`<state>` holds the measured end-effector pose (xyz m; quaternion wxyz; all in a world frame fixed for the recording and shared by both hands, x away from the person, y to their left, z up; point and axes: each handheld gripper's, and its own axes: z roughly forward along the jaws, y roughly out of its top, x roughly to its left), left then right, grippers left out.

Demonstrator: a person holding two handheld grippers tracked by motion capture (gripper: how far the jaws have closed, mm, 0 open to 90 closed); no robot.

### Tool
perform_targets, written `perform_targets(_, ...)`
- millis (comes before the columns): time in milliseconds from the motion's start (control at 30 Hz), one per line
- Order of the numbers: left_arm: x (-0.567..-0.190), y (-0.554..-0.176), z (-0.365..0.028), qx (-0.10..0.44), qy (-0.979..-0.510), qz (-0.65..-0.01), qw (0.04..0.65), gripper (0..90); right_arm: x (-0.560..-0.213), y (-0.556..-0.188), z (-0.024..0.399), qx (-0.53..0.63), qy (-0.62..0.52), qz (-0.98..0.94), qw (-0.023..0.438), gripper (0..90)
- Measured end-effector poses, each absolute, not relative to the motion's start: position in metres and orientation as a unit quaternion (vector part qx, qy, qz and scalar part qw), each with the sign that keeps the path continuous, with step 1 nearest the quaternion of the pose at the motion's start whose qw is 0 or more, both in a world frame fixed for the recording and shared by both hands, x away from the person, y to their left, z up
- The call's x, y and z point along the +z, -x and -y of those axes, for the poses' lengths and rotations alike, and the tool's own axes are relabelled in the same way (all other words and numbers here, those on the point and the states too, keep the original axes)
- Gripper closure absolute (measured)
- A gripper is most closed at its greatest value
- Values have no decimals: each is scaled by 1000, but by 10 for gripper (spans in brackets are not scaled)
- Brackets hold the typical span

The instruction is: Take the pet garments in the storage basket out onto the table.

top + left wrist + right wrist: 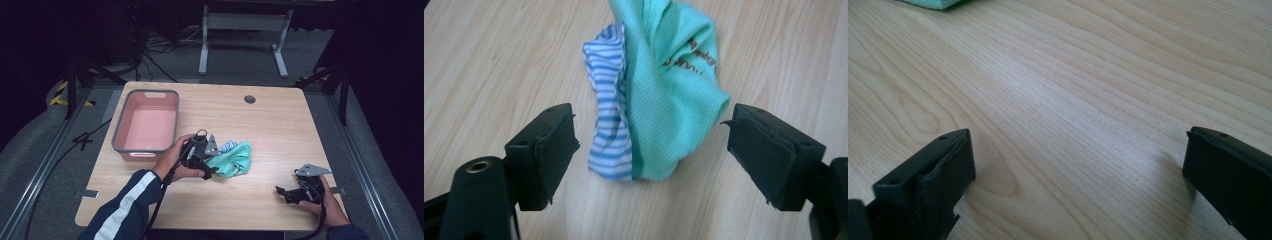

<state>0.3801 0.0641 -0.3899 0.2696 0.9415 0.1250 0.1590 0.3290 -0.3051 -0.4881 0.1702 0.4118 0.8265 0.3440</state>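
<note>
While the left claw (649, 150) sat open around the bunched teal cloth (674, 100) and striped cloth (609, 100) mid-worktop, nothing was gripped yet; pink bin (118, 131) at far-left corner empty. Right claw (1078, 175) open, idle near right front edge.

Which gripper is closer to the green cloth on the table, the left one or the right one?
Left. The left gripper has its open fingers on either side of the green cloth. The right gripper rests open on bare table, apart from the cloth.
</note>
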Motion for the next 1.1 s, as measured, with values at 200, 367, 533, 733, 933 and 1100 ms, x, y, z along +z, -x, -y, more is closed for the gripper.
perform_targets(200,-393,-370,-77,158,-942,-126,268,205,-488,-329,305,344,-412,-826,170,6)
perform_targets(367,-398,-362,-87,160,-946,-123,255,204,-488,-329,305,344,-413,-826,169,6)
perform_targets(533,-405,-354,-102,159,-947,-123,249,217,-488,-329,305,344,-414,-826,169,6)
perform_targets(733,-413,-347,-121,158,-949,-130,242,216,-488,-328,305,344,-414,-826,169,6)
perform_targets(933,-421,-341,-141,155,-950,-141,231,216,-488,-328,305,344,-415,-825,169,5)
perform_targets(1100,-427,-334,-156,158,-950,-151,224,215,-488,-328,305,344,-415,-825,169,6)
